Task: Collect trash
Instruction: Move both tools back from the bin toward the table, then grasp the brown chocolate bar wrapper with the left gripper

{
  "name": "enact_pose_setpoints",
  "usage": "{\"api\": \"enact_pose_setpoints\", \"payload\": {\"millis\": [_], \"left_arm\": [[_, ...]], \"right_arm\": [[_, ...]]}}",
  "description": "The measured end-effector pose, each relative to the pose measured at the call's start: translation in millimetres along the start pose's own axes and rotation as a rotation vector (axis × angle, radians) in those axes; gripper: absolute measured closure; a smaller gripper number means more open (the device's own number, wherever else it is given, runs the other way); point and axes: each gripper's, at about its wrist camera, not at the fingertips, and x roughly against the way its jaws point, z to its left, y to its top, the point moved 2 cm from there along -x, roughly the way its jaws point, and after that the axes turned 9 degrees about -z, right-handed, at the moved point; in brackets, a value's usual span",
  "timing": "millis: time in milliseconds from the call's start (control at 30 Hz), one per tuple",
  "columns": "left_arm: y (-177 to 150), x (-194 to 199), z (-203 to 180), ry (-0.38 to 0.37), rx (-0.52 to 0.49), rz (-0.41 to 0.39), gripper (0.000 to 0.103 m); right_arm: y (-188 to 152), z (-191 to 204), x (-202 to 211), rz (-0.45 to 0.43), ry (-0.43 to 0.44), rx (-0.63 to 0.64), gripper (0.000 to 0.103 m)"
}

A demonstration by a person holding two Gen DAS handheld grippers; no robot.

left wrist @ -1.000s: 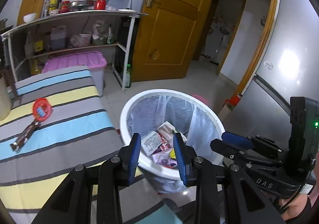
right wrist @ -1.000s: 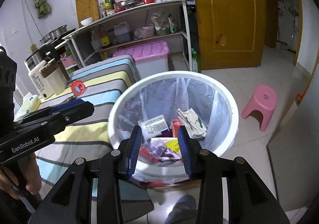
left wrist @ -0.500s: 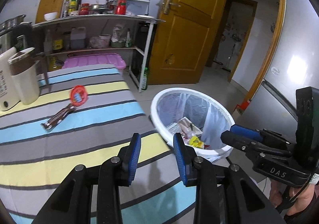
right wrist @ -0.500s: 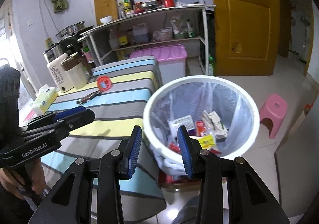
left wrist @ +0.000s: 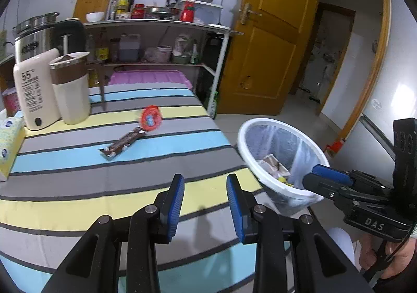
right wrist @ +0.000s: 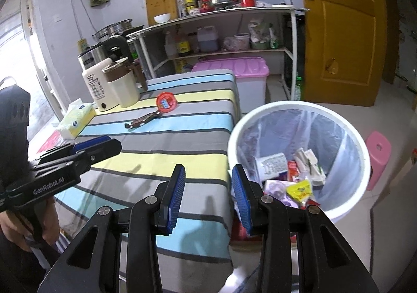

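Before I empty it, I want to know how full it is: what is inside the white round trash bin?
The white round trash bin holds a clear liner and a shallow pile: white printed cup, yellow wrapper, crumpled paper. Anything beneath is covered.

Both tools swung from the bin [right wrist: 299,110] toward the striped table [left wrist: 104,175]

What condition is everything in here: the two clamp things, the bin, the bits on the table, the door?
Left gripper: open, empty, over the striped table.
Right gripper: open, empty.
Trash bin: lined with a clear bag, partly filled.
Brown wrapper: flat on the table, not collected.
Red round lid: flat on the table.
Yellow door: open.
Pink storage box: lid on.
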Motion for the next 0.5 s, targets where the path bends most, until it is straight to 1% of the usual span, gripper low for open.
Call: {"api": "enact_pose_setpoints", "payload": {"millis": [300, 500], "left_arm": [[23, -3, 40, 0.093, -0.015, -0.023, 0.069], [40, -18, 61, 0.111, -0.060, -0.018, 0.065]], "right_arm": [[18, 18, -20, -0.002, 0.051, 0.027, 0.064], [27, 28, -37, 0.007, 0.072, 0.046, 0.063]]}}
